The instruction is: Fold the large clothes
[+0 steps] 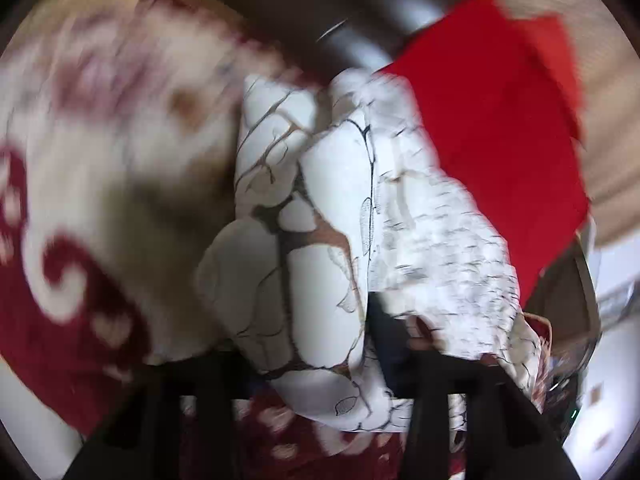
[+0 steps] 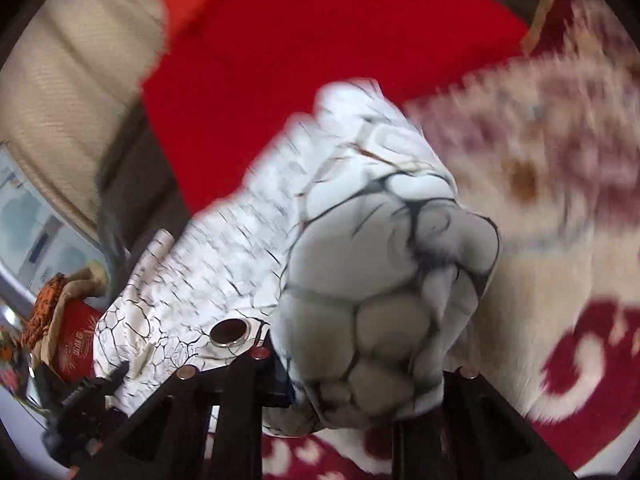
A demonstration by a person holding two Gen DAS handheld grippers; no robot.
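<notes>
A white garment with a black and brown crackle print point(image 1: 320, 240) hangs bunched in the air above the floor. My left gripper point(image 1: 316, 364) is shut on a bunch of it between its black fingers. The same garment point(image 2: 380, 280) fills the middle of the right wrist view, and my right gripper point(image 2: 352, 384) is shut on another bunch. The stretch between the two grips is blurred by motion. The left gripper's black body point(image 2: 76, 400) shows at the lower left of the right wrist view, holding the garment's other end.
A red cloth point(image 1: 500, 140) lies spread beyond the garment, also in the right wrist view point(image 2: 320, 60). A red and cream patterned carpet point(image 1: 80, 200) covers the floor. A beige sofa point(image 2: 72, 80) stands behind. A red bag with orange trim point(image 2: 68, 328) sits at the left.
</notes>
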